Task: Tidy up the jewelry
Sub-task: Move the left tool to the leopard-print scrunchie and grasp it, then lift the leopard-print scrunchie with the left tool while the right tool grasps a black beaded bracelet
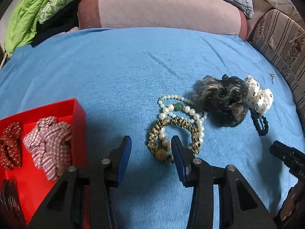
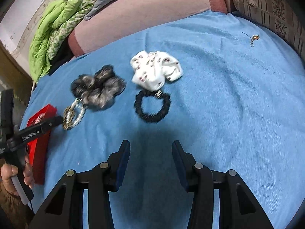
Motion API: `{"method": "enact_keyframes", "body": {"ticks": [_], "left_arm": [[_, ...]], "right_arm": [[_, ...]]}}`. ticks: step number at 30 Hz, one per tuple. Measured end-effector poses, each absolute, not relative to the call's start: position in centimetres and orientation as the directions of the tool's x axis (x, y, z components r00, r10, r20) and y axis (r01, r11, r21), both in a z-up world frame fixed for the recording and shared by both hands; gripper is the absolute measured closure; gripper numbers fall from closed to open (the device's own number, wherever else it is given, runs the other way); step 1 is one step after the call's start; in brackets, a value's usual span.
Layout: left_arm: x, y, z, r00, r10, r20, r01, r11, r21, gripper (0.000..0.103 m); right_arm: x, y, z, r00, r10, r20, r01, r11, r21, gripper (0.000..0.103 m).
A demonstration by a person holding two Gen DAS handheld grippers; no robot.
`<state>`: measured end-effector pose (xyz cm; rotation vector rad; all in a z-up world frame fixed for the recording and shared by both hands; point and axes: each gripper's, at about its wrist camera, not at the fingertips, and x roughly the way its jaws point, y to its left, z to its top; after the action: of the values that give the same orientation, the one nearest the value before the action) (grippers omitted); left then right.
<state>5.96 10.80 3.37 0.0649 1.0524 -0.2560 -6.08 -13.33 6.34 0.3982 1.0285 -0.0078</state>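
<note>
A leopard-print ring (image 1: pixel 172 123) lies tangled with a pearl bracelet (image 1: pixel 183 108) on the blue cloth (image 1: pixel 114 72). My left gripper (image 1: pixel 151 148) hovers just short of them, open, with only cloth between its fingers; its right fingertip (image 1: pixel 176 147) overlaps the ring's near edge. In the right wrist view my right gripper (image 2: pixel 150 148) is open and empty, a short way before a black hair tie (image 2: pixel 152 107). Behind that lie a white dotted scrunchie (image 2: pixel 156 68) and a grey furry scrunchie (image 2: pixel 97 87). The left gripper (image 2: pixel 57 121) points at the ring there.
A red box (image 1: pixel 78 118) at the left holds a striped scrunchie (image 1: pixel 49 143) and a dark red one (image 1: pixel 10 145). A small earring (image 2: pixel 254 38) lies far right on the cloth. A pink cushion (image 1: pixel 162 9), green bedding (image 1: pixel 28 15) and a striped pillow (image 1: pixel 282 43) border the cloth.
</note>
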Motion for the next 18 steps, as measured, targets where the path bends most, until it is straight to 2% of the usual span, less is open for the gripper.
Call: {"method": "enact_keyframes", "body": {"ticks": [6, 13, 14, 15, 16, 18], "left_arm": [[7.2, 10.6, 2.6, 0.444, -0.230, -0.866, 0.256, 0.959, -0.124, 0.079], [7.3, 10.1, 2.4, 0.439, -0.241, -0.865, 0.280, 0.952, -0.123, 0.086], [7.3, 10.0, 2.4, 0.437, -0.243, -0.866, 0.285, 0.951, -0.123, 0.089], [7.2, 9.9, 2.4, 0.436, -0.245, -0.866, 0.288, 0.950, -0.124, 0.091], [7.2, 9.6, 2.5, 0.437, -0.243, -0.866, 0.289, 0.950, -0.120, 0.091], [6.8, 9.2, 2.6, 0.441, -0.234, -0.866, 0.293, 0.950, -0.107, 0.092]], "right_arm": [[-3.9, -14.5, 5.9, 0.532, 0.153, -0.833, 0.222, 0.924, 0.312, 0.053], [-1.9, -14.0, 5.7, 0.535, 0.122, -0.836, 0.220, 0.935, 0.277, 0.054], [-1.7, -13.8, 5.6, 0.535, 0.110, -0.838, 0.221, 0.939, 0.265, 0.054], [-1.5, -13.7, 5.6, 0.533, 0.093, -0.841, 0.224, 0.943, 0.246, 0.059], [-1.4, -13.6, 5.5, 0.531, 0.074, -0.844, 0.226, 0.948, 0.225, 0.070], [-1.3, -13.5, 5.4, 0.529, 0.046, -0.847, 0.227, 0.954, 0.194, 0.085]]}}
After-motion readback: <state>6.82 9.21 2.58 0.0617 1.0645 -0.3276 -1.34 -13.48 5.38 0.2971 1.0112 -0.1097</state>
